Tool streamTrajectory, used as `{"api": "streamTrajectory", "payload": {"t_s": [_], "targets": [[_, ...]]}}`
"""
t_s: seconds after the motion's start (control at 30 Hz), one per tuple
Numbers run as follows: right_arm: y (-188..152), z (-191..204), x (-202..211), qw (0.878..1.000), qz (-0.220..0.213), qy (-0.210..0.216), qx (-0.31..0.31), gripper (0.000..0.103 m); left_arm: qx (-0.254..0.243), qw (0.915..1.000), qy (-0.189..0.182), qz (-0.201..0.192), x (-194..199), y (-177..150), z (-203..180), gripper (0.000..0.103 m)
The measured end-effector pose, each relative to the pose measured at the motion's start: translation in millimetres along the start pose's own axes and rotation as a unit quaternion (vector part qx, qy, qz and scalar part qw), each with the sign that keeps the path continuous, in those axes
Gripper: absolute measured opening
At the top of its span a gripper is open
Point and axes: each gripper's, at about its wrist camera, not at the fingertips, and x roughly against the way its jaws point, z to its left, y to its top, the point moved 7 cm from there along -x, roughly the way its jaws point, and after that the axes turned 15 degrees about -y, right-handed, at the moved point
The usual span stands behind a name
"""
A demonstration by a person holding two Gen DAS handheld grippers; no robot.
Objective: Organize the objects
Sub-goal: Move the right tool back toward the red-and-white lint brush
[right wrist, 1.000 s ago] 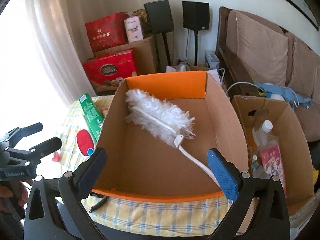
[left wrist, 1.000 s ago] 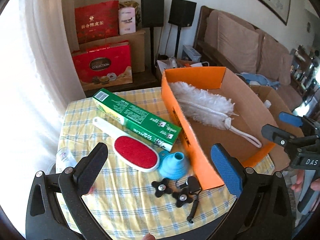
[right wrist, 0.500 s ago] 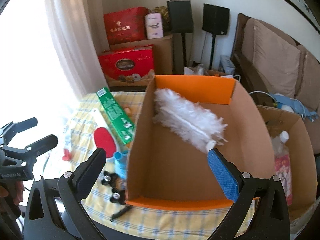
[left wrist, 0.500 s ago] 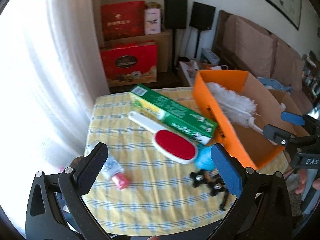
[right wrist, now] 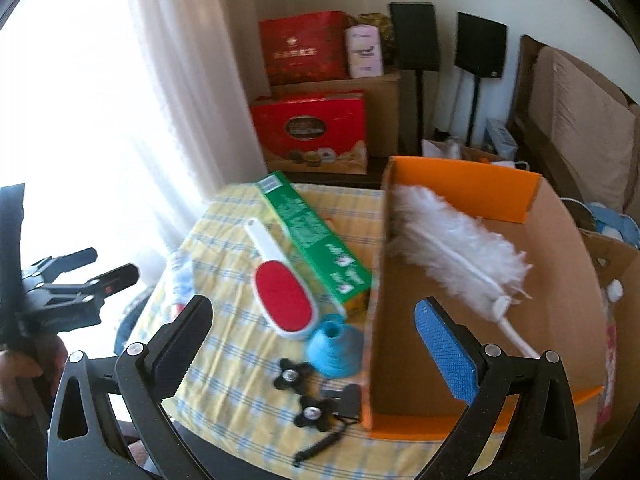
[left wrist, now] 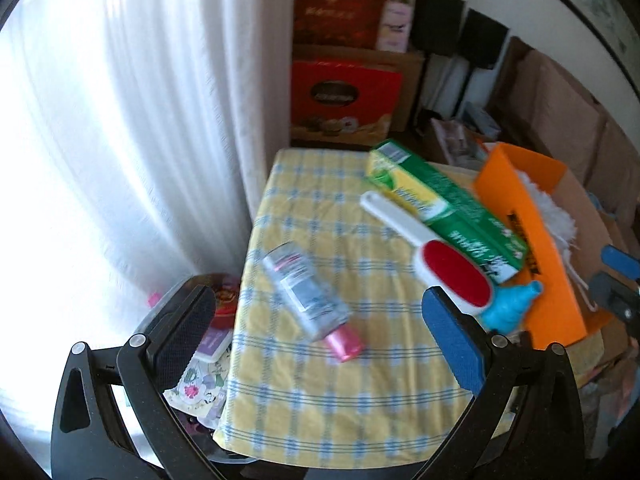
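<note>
Checked tablecloth (left wrist: 320, 380), blurred bottle (left wrist: 306, 292), funnel (left wrist: 510, 308) half hidden

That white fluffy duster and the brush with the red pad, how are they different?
The feather duster lies inside the orange cardboard box; the lint brush lies outside it on the checked tablecloth. The duster's head is white and fluffy; the brush's head is a flat red oval pad. The duster lies alone in the box; the brush lies beside a green carton. Both have white handles, and neither is held.
</note>
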Motion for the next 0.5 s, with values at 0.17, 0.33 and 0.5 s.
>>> {"api": "streamTrajectory", "payload": {"t_s": [0.17,0.33,0.5], "targets": [[-6.0,25.1,-11.4,1.0,0.006,-0.003,0.011,0.103,0.026,0.9996,0.002,0.012,-17.6,-10.6,22.3,0.103],[-8.6,41.5,-22.7,1.0,0.012,0.01,0.019,0.103,0.044,0.9987,-0.011,0.024,-35.3,-16.6,30.2,0.103],[-8.0,50.1,-35.3,1.0,0.021,0.016,0.013,0.103,0.056,0.9977,-0.021,0.034,-51.7,-17.0,30.7,0.103]]}}
